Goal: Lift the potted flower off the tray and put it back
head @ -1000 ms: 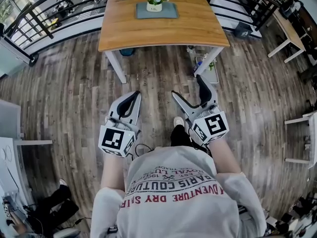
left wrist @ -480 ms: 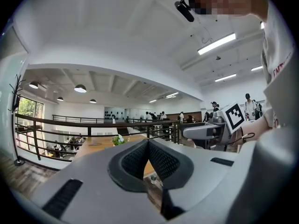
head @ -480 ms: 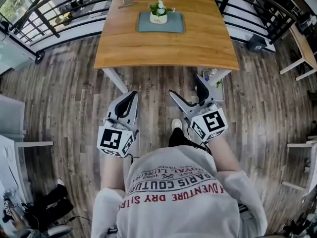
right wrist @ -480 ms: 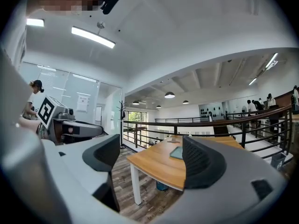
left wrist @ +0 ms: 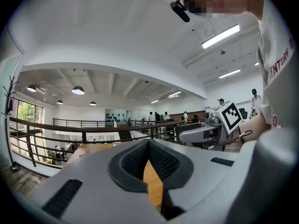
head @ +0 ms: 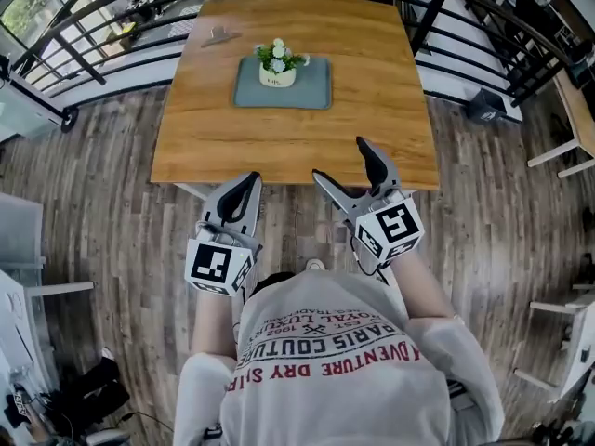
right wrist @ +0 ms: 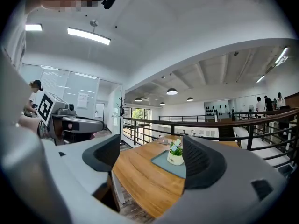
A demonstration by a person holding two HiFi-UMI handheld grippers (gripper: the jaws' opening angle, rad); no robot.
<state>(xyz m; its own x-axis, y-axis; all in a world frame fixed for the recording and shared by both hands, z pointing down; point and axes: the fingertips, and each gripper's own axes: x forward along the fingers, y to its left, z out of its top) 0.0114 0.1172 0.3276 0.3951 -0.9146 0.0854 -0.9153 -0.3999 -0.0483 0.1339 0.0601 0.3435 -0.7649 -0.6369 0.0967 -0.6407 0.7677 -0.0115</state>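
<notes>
The flower (head: 277, 63) stands in its white pot on the grey tray (head: 297, 96), toward the tray's 11 o'clock corner, at the far half of the wooden counter (head: 297, 142). From above, both grippers are at the near side, well apart from it, with the flower at about 12 o'clock from them. The left gripper (head: 249, 182) hangs over the floor just short of the counter's edge; the right gripper (head: 342, 161) reaches over that edge.

The right gripper view shows its jaws standing wide apart and holding nothing, with flower and tray far off, framed in the gap toward the right jaw. The left gripper view shows its tips pressed together with nothing in them, only a sliver of counter wood through the slot below, and the other gripper at 3 o'clock.
</notes>
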